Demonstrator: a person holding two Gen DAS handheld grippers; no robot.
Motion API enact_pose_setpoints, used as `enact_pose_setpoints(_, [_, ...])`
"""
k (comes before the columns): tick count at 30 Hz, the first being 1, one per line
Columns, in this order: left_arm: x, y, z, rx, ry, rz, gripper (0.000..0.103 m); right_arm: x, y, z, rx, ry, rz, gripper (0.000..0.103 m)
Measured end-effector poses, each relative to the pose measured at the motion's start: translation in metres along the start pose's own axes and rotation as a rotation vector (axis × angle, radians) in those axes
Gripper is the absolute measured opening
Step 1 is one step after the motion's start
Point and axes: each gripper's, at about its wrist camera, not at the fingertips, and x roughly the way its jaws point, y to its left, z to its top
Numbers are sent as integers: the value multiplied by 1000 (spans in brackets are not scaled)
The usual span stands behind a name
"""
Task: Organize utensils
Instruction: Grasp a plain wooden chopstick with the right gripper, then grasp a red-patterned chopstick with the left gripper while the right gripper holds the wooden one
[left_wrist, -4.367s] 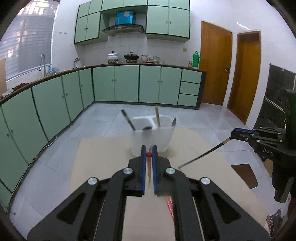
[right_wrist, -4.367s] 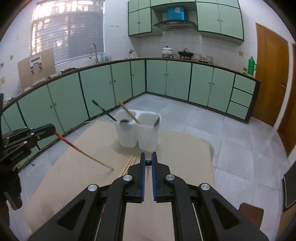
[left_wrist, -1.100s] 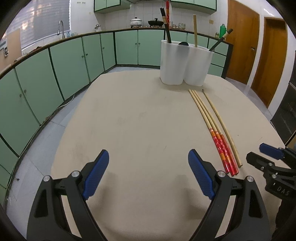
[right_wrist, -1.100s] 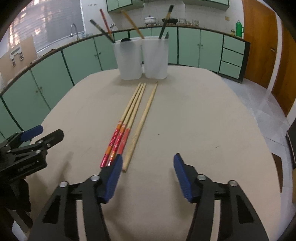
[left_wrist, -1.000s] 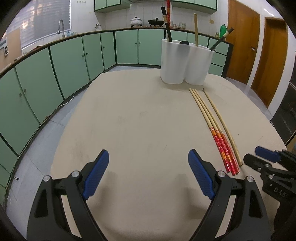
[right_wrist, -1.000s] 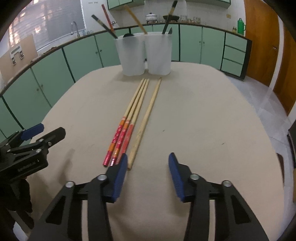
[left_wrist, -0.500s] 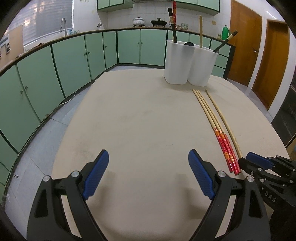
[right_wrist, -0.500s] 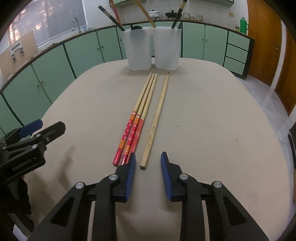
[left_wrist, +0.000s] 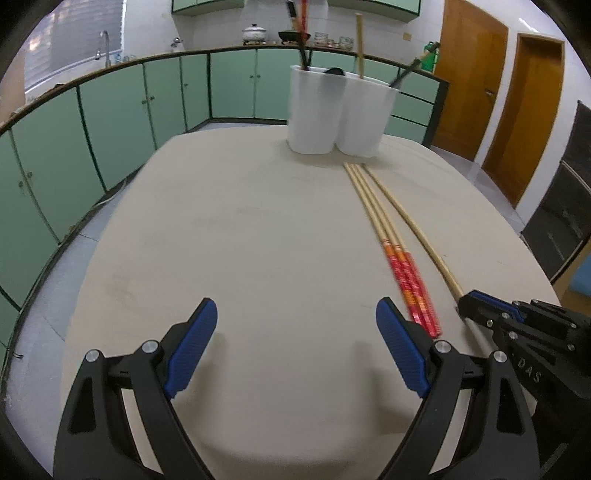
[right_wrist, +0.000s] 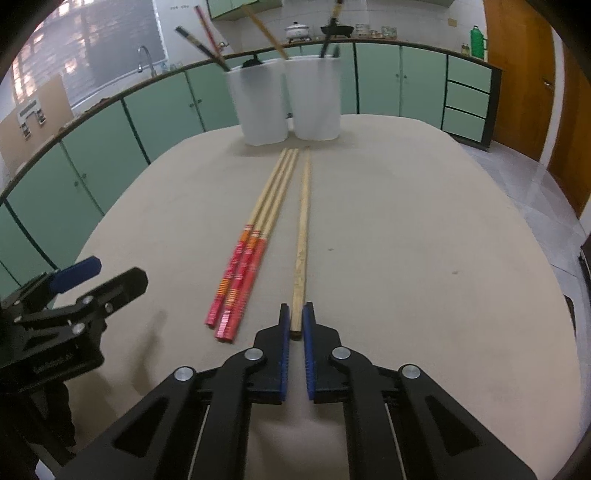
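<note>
Right gripper (right_wrist: 294, 320), tilted downward, on plain chopstick (right_wrist: 302, 236)

A: Desk (right_wrist: 424, 240) surface? 
B: Matt beige, looks like felt or board, faintly scuffed. 
A: Sticks? 
B: Plain chopstick (right_wrist: 302, 236) is bare pale wood, matt. Red-handled chopsticks (right_wrist: 251, 254) are the same wood with a glossy red and orange printed finish on the thick ends. 
A: Holder? 
B: Utensil holder (right_wrist: 284, 99) is translucent white plastic, smooth, slight sheen. 
A: Tongs? 
B: Right tongs (right_wrist: 295, 325) and left tongs (left_wrist: 295, 354): matt black plastic bodies, ribbed blue rubbery pads, shiny metal screws.
</note>
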Motion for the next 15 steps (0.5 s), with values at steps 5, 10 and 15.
enact_pose_setpoints(5, [6,-19,-3,13,25,-44,85,-4,-19,0,0,-8,-37,7])
enact_pose_setpoints(10, [13,-36,-6,35,53,-56,85,-5,-28,-1,-18,-13,-57,7])
enact_pose_setpoints(15, [19,-45,-7,55,86,-22,85,-5,-34,-1,-18,-15,-49,7])
